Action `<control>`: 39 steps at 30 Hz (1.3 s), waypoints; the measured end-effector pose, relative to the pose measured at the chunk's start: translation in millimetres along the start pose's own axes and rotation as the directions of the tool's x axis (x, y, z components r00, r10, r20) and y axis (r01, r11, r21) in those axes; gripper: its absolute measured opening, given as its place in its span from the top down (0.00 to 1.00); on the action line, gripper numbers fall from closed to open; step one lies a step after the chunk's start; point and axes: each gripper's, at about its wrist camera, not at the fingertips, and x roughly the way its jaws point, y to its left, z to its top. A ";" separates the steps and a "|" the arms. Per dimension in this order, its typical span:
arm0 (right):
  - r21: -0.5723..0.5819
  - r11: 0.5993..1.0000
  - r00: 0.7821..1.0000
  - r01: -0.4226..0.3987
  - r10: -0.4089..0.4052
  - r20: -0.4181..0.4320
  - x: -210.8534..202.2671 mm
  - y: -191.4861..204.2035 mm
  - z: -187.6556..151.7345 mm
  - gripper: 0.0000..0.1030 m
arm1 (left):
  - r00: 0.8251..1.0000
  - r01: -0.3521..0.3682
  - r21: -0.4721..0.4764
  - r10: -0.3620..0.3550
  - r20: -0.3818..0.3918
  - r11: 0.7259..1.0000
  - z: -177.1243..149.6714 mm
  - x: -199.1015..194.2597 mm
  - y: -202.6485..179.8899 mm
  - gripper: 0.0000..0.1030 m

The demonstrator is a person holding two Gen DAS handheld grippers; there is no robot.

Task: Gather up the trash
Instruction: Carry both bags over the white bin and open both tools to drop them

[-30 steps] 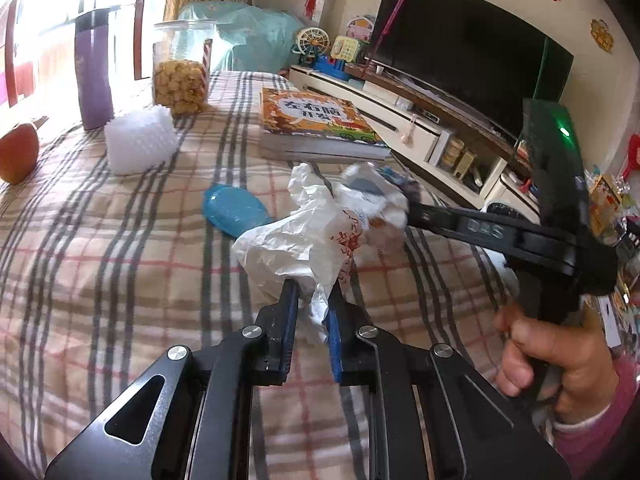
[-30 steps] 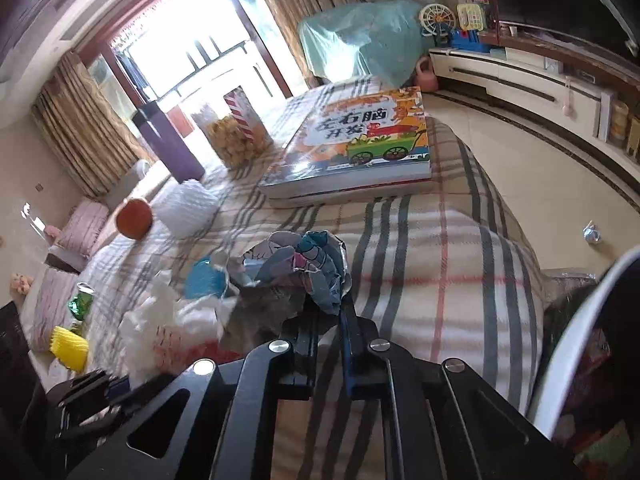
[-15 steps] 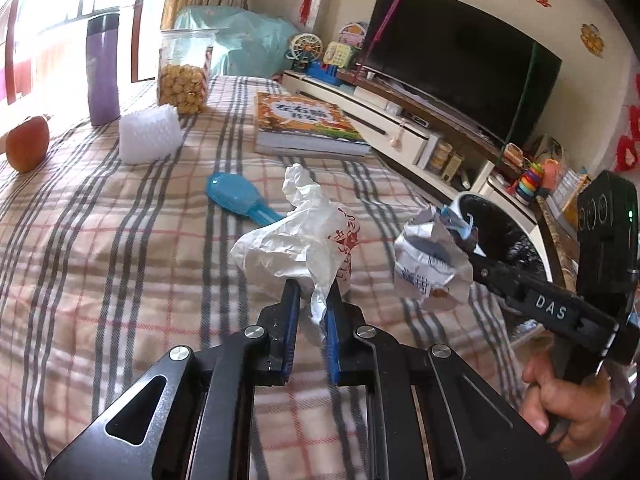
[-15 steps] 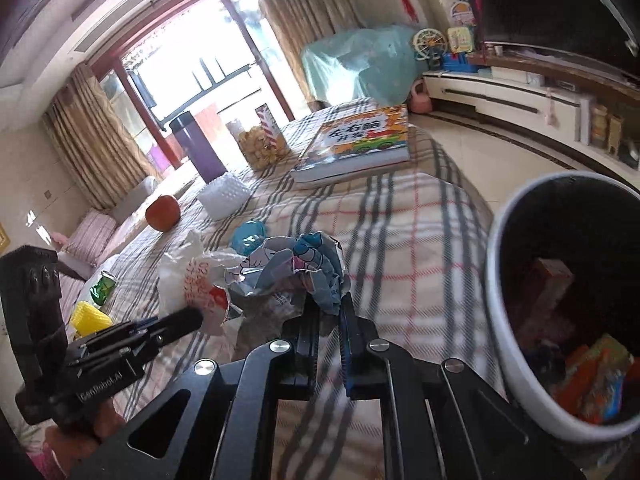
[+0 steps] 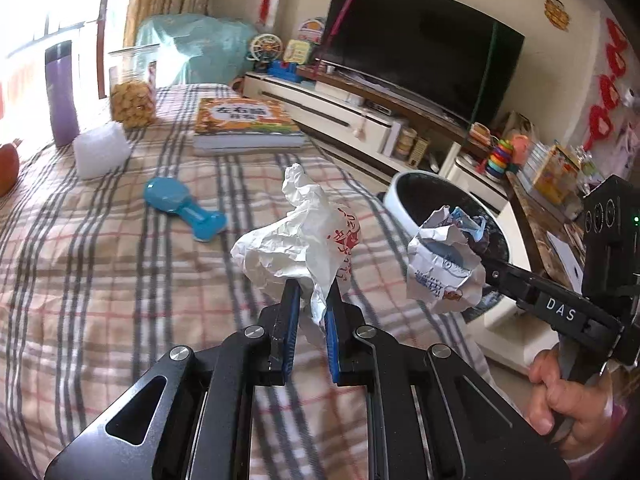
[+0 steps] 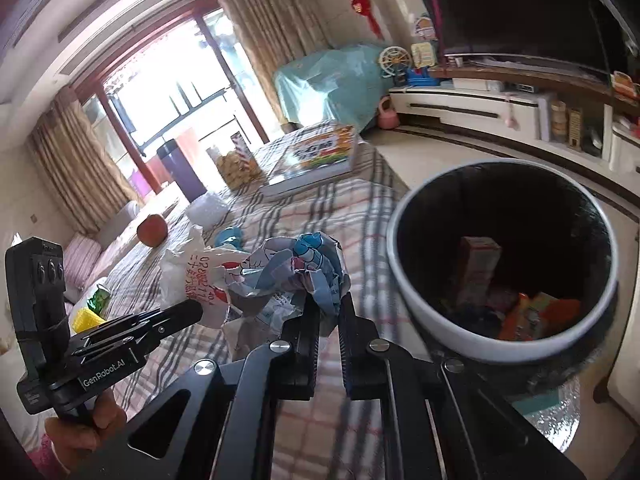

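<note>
— What is each gripper carrying?
— The left gripper (image 5: 310,304) has its jaws clenched on a crumpled white plastic bag (image 5: 298,246) with red print, held above the plaid-covered desk (image 5: 100,264). The right gripper (image 6: 328,312) pinches a wrinkled printed paper wad (image 6: 296,268), bluish and glossy.
— And relative to the bin?
— The round white-rimmed trash bin (image 6: 424,312), black inside, stands beside the desk; the wad hangs just left of its rim, the bag farther left.

**Where things are sitting**

The book (image 5: 246,126) is lying on the bed (image 5: 100,272), behind the brush (image 5: 180,206). The bin (image 6: 504,264) is standing right of the bed — wrappers (image 6: 536,314) are lying in it — before the TV stand (image 5: 360,120).
</note>
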 end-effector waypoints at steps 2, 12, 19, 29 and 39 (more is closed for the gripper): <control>0.017 1.000 1.000 0.008 -0.008 0.009 -7.5 -7.9 -2.7 0.91 | 1.000 0.008 0.013 -0.008 -0.002 1.000 -0.1 0.9 -7.0 0.89; 0.077 0.995 0.997 0.059 -0.063 0.043 -34.7 -40.4 -7.7 0.91 | 0.998 0.064 0.067 -0.063 -0.024 0.996 1.5 9.9 -37.1 0.89; 0.118 0.988 0.992 0.096 -0.105 0.069 -49.3 -63.3 -7.0 0.91 | 0.996 0.083 0.100 -0.080 -0.034 0.992 6.0 16.0 -55.7 0.89; 0.162 0.978 0.985 0.135 -0.151 0.089 -60.8 -90.1 -0.5 0.91 | 0.993 0.117 0.142 -0.112 -0.043 0.983 19.3 26.6 -81.7 0.89; 0.180 0.970 0.978 0.161 -0.182 0.104 -65.5 -106.4 12.0 0.91 | 0.990 0.137 0.180 -0.129 -0.055 0.974 31.7 41.2 -107.4 0.89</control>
